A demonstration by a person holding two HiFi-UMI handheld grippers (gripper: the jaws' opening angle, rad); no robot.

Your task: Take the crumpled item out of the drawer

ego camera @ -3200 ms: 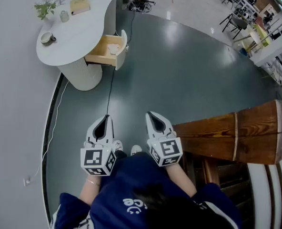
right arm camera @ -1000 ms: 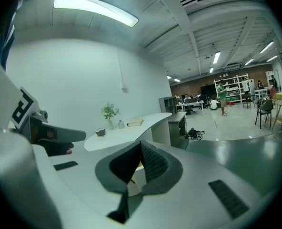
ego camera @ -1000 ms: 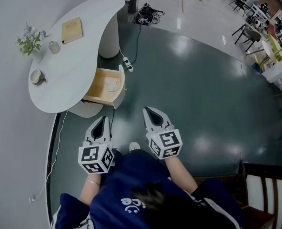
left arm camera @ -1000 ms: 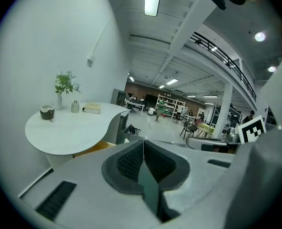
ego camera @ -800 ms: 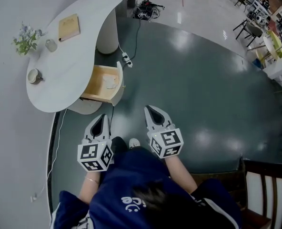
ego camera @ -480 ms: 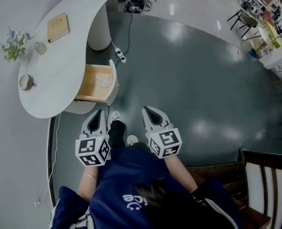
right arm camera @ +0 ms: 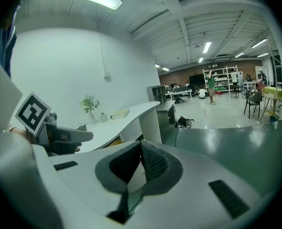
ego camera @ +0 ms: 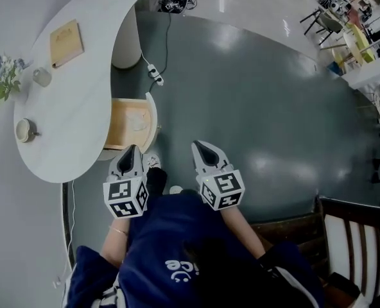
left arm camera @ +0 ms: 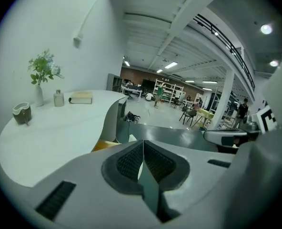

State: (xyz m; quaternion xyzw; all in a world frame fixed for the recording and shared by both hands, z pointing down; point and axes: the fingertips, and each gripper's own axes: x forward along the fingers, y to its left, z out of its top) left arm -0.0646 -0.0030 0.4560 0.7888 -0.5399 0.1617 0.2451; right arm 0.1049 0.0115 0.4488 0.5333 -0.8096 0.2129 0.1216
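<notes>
An open wooden drawer [ego camera: 121, 133] sticks out of the white curved table [ego camera: 74, 108], with its white front panel [ego camera: 153, 117] facing the floor. A pale crumpled item [ego camera: 137, 122] lies inside it. My left gripper [ego camera: 131, 147] is shut and empty, its tips just short of the drawer's near corner. A yellow corner of the drawer [left arm camera: 105, 146] shows past the left gripper [left arm camera: 142, 144] in the left gripper view. My right gripper [ego camera: 198, 145] is shut with nothing in it, over the dark floor to the right of the drawer. In the right gripper view the right gripper [right arm camera: 141, 143] points toward the table.
On the table are a book [ego camera: 65, 34], a small jar [ego camera: 41, 77], a plant [ego camera: 0, 76] and a cup [ego camera: 24, 130]. A power strip with its cable [ego camera: 153, 74] lies on the floor by the table leg. A chair [ego camera: 357, 236] stands at the lower right.
The table and drawer have come closer. Both grippers have moved forward toward the drawer, and the left one now sits at its near corner. Both stay shut.
</notes>
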